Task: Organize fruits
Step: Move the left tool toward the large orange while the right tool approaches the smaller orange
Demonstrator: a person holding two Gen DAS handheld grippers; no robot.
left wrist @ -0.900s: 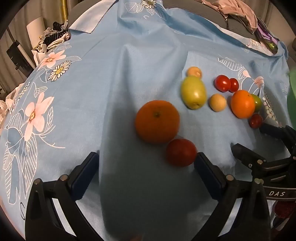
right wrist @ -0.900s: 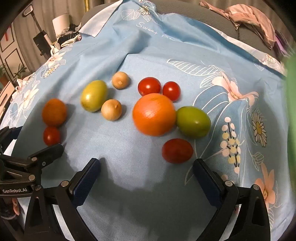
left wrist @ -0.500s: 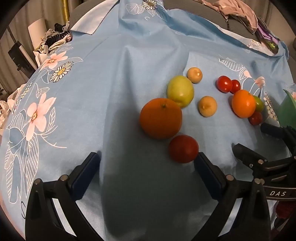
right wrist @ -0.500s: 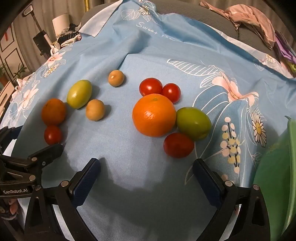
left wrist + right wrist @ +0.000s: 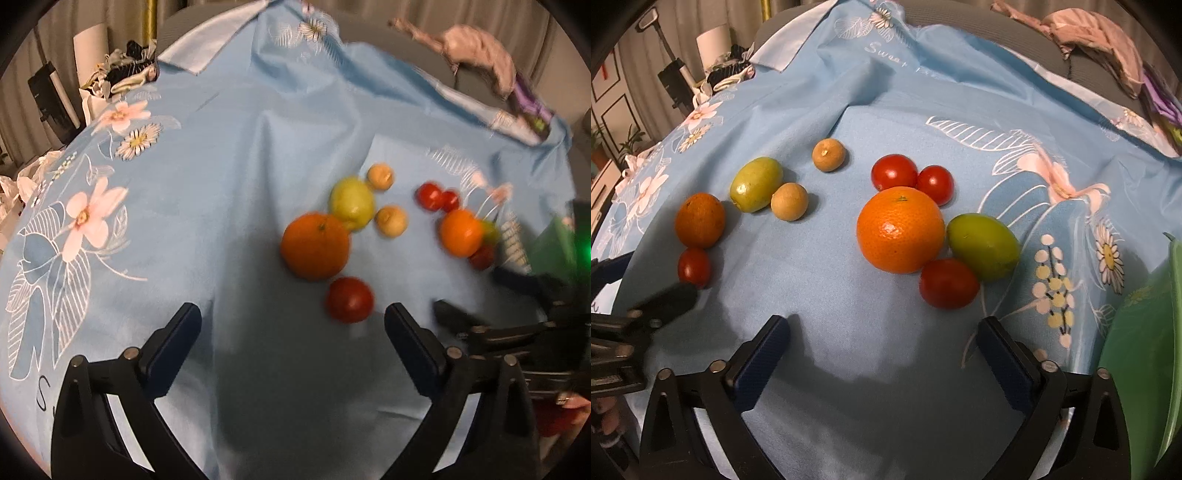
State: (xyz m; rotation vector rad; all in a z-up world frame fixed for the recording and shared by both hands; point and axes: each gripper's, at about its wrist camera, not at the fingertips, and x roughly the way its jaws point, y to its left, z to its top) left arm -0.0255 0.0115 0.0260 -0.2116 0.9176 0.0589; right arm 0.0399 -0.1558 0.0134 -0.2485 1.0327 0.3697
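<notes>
Fruits lie on a blue flowered cloth (image 5: 849, 332). In the right wrist view a big orange (image 5: 900, 229) touches a green fruit (image 5: 983, 246), a red tomato (image 5: 948, 283) and two tomatoes behind it (image 5: 894, 172). To the left lie a green fruit (image 5: 756, 184), two tan fruits (image 5: 789, 201), a darker orange (image 5: 700, 220) and a small tomato (image 5: 694, 267). My right gripper (image 5: 882, 350) is open and empty just short of the big orange. My left gripper (image 5: 291, 332) is open and empty just short of the orange (image 5: 314, 245) and tomato (image 5: 349, 300).
A green container (image 5: 1145, 362) stands at the right edge of the right wrist view. Pink clothes (image 5: 1093, 33) lie on a grey chair at the back right. Clutter and a paper roll (image 5: 713, 48) stand at the back left, past the cloth's edge.
The green and tan fruits on the left rolled closer together beside the darker orange. The green container came into view at the right. Both grippers stayed open.
</notes>
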